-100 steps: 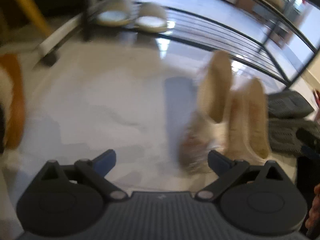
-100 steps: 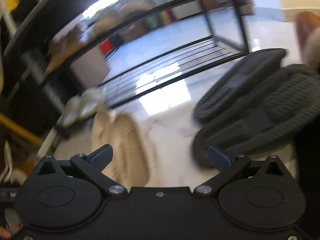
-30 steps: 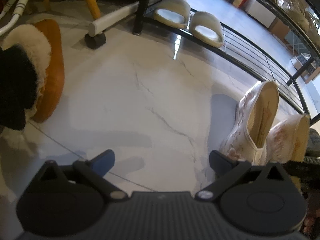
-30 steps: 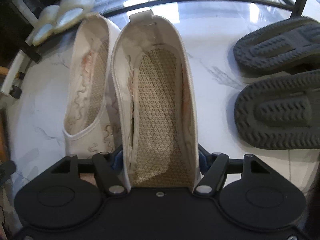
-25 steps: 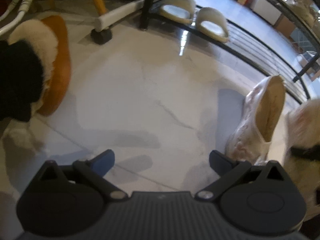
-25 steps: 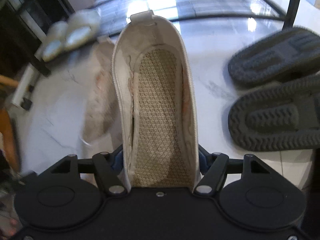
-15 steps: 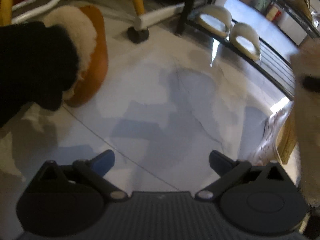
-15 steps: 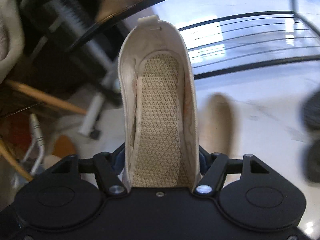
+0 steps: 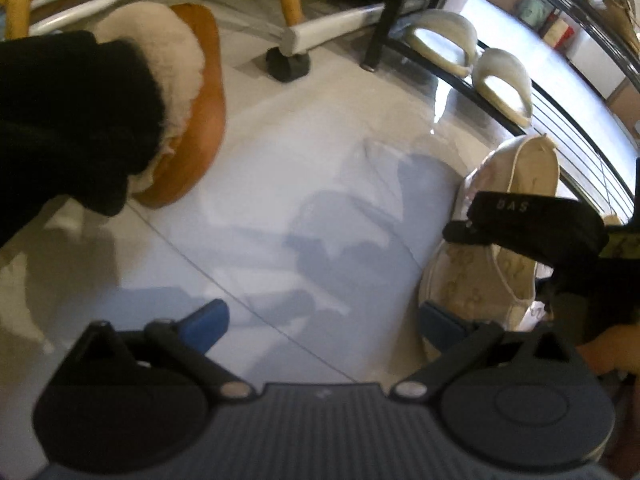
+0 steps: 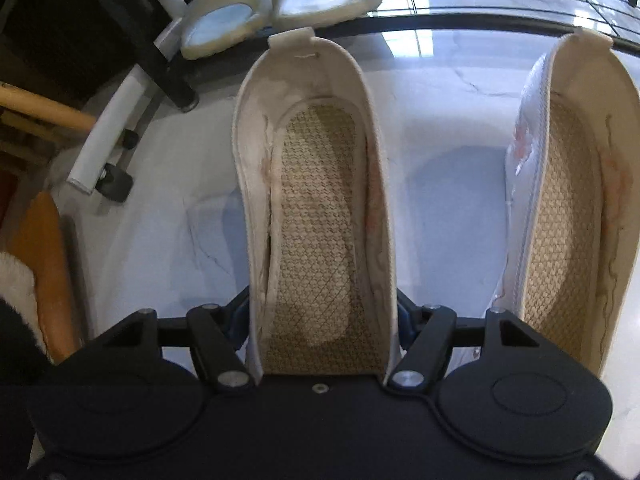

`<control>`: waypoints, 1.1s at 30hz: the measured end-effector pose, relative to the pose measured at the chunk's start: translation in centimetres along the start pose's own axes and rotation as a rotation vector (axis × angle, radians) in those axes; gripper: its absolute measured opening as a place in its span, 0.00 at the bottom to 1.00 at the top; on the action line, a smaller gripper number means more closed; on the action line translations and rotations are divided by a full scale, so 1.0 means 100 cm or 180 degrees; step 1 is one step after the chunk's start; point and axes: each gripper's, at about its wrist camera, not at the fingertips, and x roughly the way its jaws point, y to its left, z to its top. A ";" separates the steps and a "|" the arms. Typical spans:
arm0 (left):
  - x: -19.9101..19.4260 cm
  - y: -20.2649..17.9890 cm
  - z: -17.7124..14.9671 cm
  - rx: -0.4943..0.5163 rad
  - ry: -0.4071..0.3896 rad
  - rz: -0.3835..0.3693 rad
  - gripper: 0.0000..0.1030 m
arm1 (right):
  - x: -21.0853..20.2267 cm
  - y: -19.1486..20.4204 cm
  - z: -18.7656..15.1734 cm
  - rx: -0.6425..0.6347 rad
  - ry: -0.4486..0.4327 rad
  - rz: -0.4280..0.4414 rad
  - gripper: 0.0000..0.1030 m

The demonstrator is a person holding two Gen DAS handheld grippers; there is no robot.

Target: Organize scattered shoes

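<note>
My right gripper is shut on a white embroidered shoe with a woven insole. It grips the shoe near the toe, and the heel points away, toward the rack. The matching white shoe lies on the floor just to the right, parallel to it. In the left wrist view a white shoe sits at the right, with the right gripper's black body across it. My left gripper is open over bare floor with nothing between its fingers.
Two cream slippers sit on the black rack's low shelf ahead. A rack leg and a white bar on a caster stand at the left. At far left, a person's foot wears an orange fur-lined slipper.
The right gripper lifted the white shoe from beside its mate and swung it left. It now holds the shoe left of the mate, facing the cream slippers. The left gripper stayed open.
</note>
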 end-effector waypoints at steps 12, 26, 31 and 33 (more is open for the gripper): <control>-0.001 -0.003 -0.004 0.0086 -0.0002 -0.0026 0.98 | -0.027 -0.041 -0.024 0.0028 -0.0082 -0.0152 0.70; 0.002 -0.009 -0.008 0.0233 -0.0012 -0.0037 0.98 | -0.137 -0.079 -0.029 -0.0356 -0.0669 0.0439 0.80; 0.005 -0.011 -0.009 0.0275 0.0004 -0.0026 0.98 | -0.135 -0.119 -0.032 -0.0202 -0.0699 0.0062 0.80; 0.006 -0.013 -0.010 0.0311 0.0009 -0.0025 0.99 | -0.130 -0.143 -0.039 0.0019 -0.0692 -0.0033 0.80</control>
